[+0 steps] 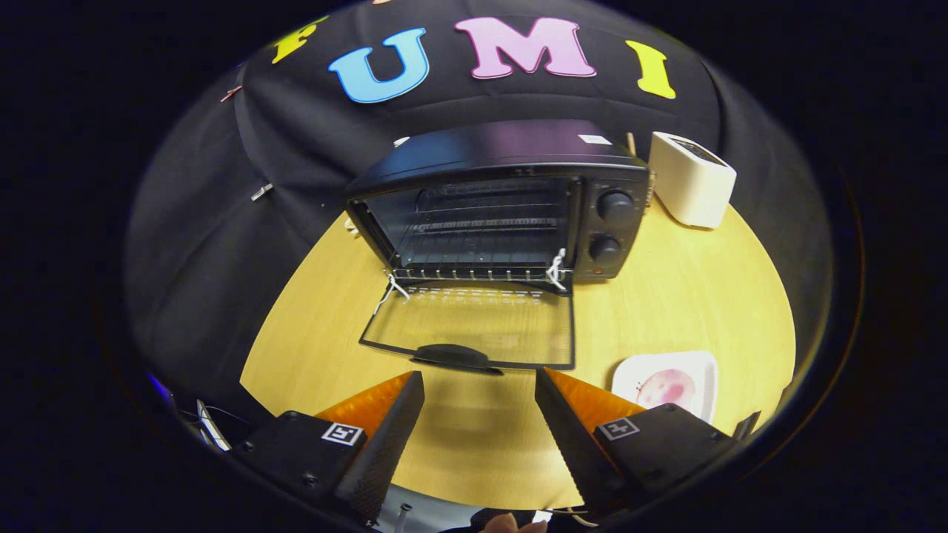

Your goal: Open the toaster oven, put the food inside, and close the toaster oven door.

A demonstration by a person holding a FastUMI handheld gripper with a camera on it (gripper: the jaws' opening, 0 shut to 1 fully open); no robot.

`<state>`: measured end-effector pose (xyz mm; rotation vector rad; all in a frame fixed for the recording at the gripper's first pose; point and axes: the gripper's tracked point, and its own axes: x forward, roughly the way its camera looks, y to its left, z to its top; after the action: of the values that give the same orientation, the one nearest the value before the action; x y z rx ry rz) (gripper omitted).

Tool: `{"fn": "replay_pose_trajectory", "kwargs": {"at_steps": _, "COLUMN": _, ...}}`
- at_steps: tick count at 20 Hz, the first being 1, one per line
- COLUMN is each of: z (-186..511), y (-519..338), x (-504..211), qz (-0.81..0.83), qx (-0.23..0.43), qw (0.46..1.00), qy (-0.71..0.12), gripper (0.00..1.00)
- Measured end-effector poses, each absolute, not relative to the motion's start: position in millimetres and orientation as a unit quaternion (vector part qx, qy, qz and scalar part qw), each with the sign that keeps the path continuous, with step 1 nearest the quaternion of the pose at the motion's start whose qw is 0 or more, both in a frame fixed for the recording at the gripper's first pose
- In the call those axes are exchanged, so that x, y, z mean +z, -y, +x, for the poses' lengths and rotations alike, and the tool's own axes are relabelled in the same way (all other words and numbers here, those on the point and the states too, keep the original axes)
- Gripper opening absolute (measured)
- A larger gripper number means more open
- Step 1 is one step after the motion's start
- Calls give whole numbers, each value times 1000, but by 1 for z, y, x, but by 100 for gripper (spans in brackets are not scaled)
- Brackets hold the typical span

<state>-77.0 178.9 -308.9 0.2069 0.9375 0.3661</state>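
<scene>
A black toaster oven (496,200) stands at the back of the round wooden table (689,296). Its glass door (474,326) lies folded down flat toward me, handle (453,355) at the near edge. A wire rack shows inside the open cavity. The food, a pinkish round piece (666,386), rests on a white square plate (692,370) just beyond and beside my right finger. My gripper (480,385) is open with nothing between its fingers, hovering just short of the door handle.
A white box-shaped appliance (692,181) stands to the right of the oven at the table's back edge. Two knobs (613,226) sit on the oven's right panel. Bare tabletop lies between the fingers and the door.
</scene>
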Motion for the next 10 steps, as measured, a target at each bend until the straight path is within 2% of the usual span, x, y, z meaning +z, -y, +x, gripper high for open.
{"fn": "replay_pose_trajectory", "kwargs": {"at_steps": 10, "z": -79, "y": -14, "x": -340, "qz": 102, "qx": 123, "qw": 830, "qy": -534, "gripper": 99}}
